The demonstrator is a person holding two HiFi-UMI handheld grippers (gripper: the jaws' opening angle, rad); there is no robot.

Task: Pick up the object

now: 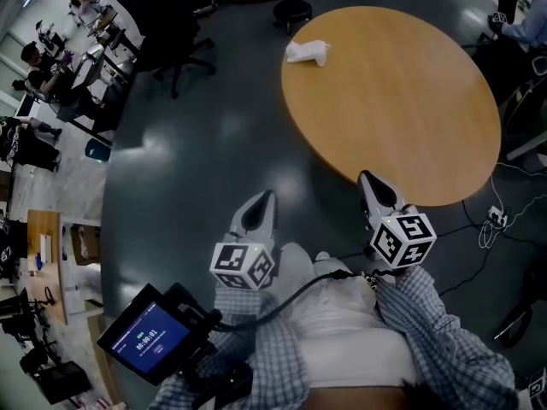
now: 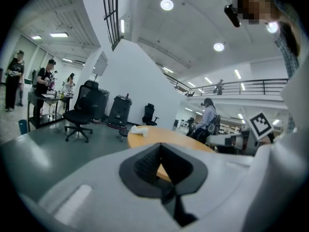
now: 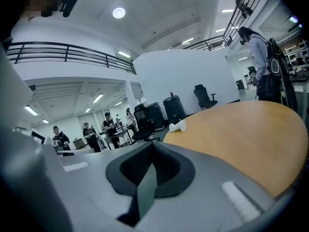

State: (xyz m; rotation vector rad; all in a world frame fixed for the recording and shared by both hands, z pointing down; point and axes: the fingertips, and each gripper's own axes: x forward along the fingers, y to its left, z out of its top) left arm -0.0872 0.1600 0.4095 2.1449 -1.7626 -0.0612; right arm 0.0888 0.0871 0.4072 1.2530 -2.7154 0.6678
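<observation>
A small white crumpled object (image 1: 308, 52) lies near the far left edge of the round wooden table (image 1: 402, 109). Both grippers are held low in front of the person, short of the table's near edge and far from the object. My left gripper (image 1: 261, 202) is shut and empty, over the dark floor. My right gripper (image 1: 369, 180) is shut and empty too, its tip just at the table's near rim. The left gripper view shows the object (image 2: 139, 129) far ahead on the table (image 2: 174, 138), beyond my gripper (image 2: 161, 148). The right gripper view shows the object (image 3: 177, 125) beyond my gripper (image 3: 152, 148).
A black stool (image 1: 292, 11) and an office chair (image 1: 167, 24) stand on the floor beyond the table. People sit at desks (image 1: 60, 75) far left. A screen device (image 1: 145, 340) hangs at the person's waist. Cables and a power strip (image 1: 496, 219) lie on the floor at right.
</observation>
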